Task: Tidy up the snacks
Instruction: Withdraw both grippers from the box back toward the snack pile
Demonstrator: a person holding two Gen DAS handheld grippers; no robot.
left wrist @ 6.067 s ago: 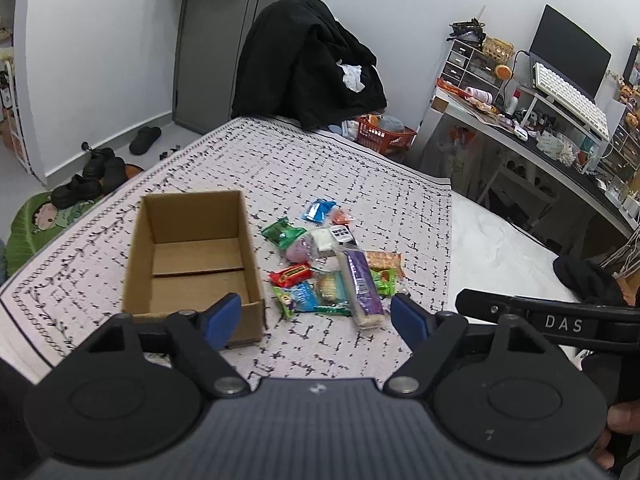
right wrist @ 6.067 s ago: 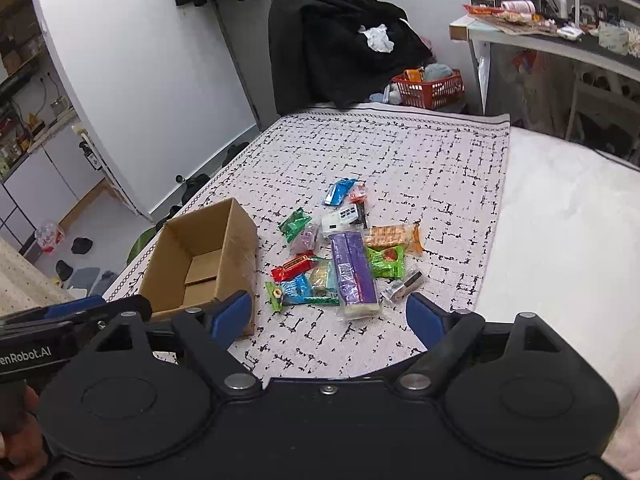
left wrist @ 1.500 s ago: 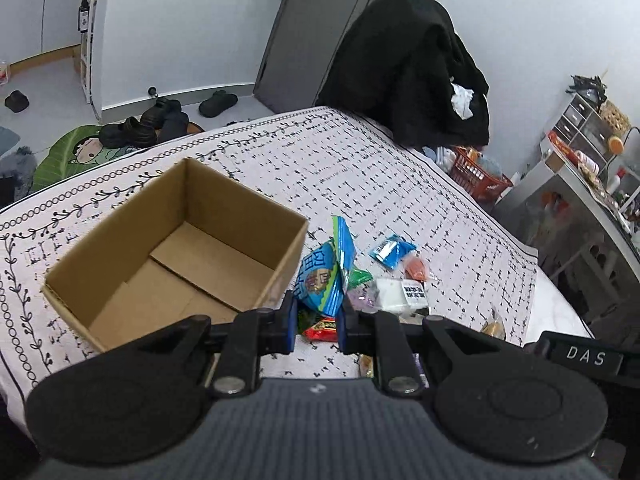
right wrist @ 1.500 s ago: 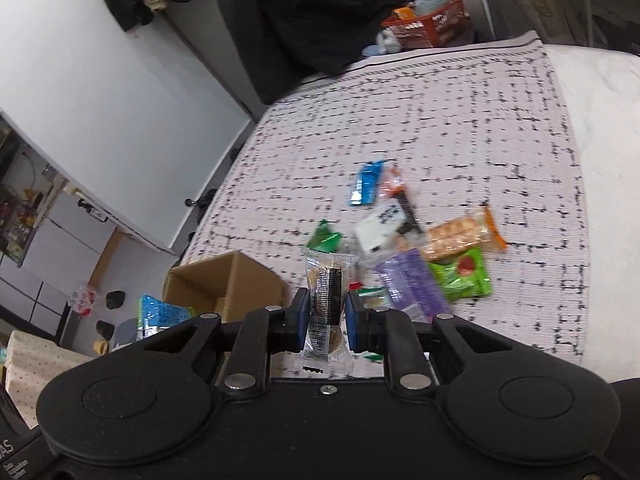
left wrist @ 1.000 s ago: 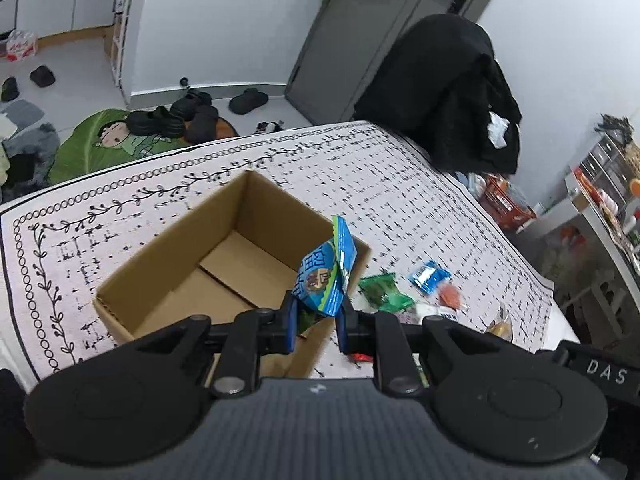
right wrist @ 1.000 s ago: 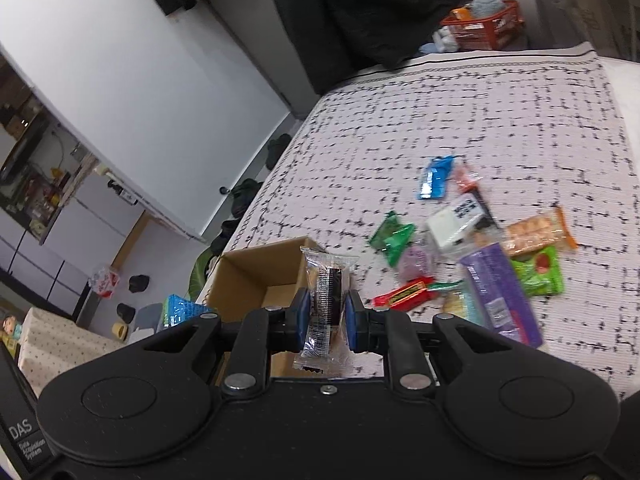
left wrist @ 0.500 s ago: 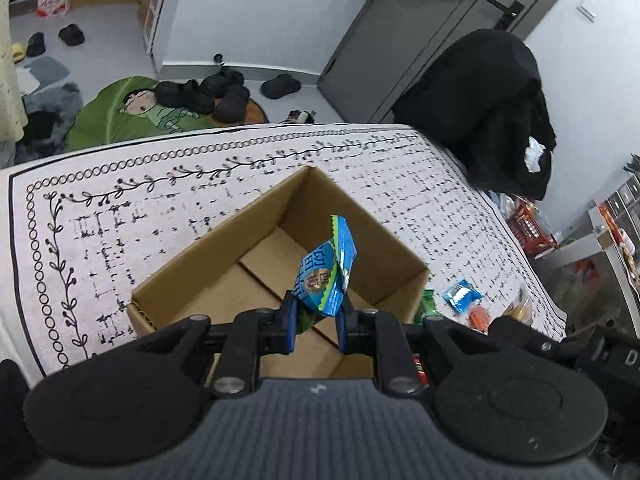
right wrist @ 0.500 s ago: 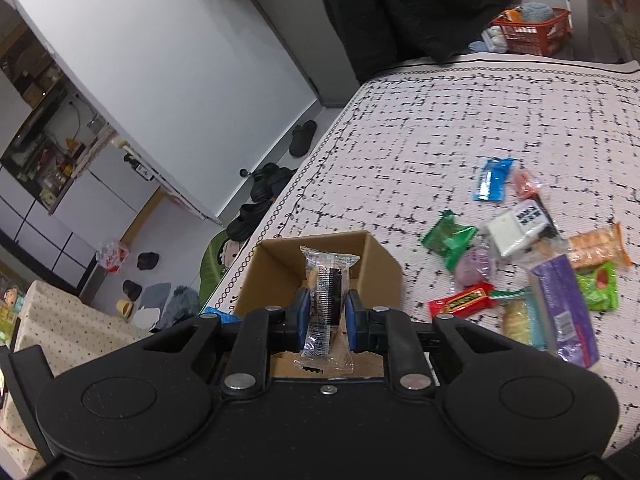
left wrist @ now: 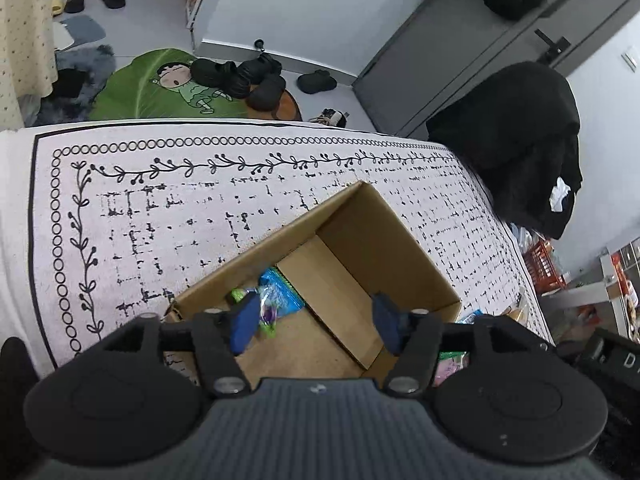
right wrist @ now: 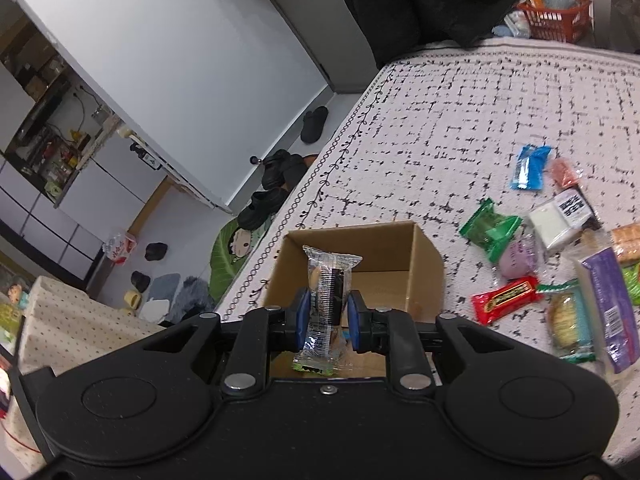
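left tongs (left wrist: pixel 314 322): spread wide with nothing between the blue pads, hanging above the open box; half a second ago they pinched the blue-green packet upright.
blue-green packet (left wrist: pixel 278 294): now lying flat on the box floor in the near-left corner, crinkly glossy foil, partly hidden behind the left blue pad.
right tongs (right wrist: pixel 327 316): clamped on the clear-wrapped snack, as in the frames before, now held over the near edge of the box.
clear-wrapped snack (right wrist: pixel 328 292): upright, see-through plastic with crimped ends, a dark bar and a pale piece inside.
cardboard box (left wrist: pixel 384 236): plain brown, square, top open, bottom flaps showing a seam; it sits on the bed cover.
bed cover (left wrist: pixel 160 208): pale woven cloth, broken black grid print, border of circles and leafy vines.
loose snacks: to the right of the box on the cover, well apart from it at the far end — a green packet (right wrist: pixel 490 230), a red bar (right wrist: pixel 506 298), a purple pack (right wrist: pixel 610 308), a blue sachet (right wrist: pixel 528 166), a white packet (right wrist: pixel 560 220).
around: black slippers (left wrist: pixel 240 76) on a green cartoon mat (left wrist: pixel 160 88) on the floor; a black coat (left wrist: pixel 520 140) heaped past the bed; a red basket (right wrist: pixel 556 18) beyond it.
in the way: each tool's black body fills the lower part of its own view.
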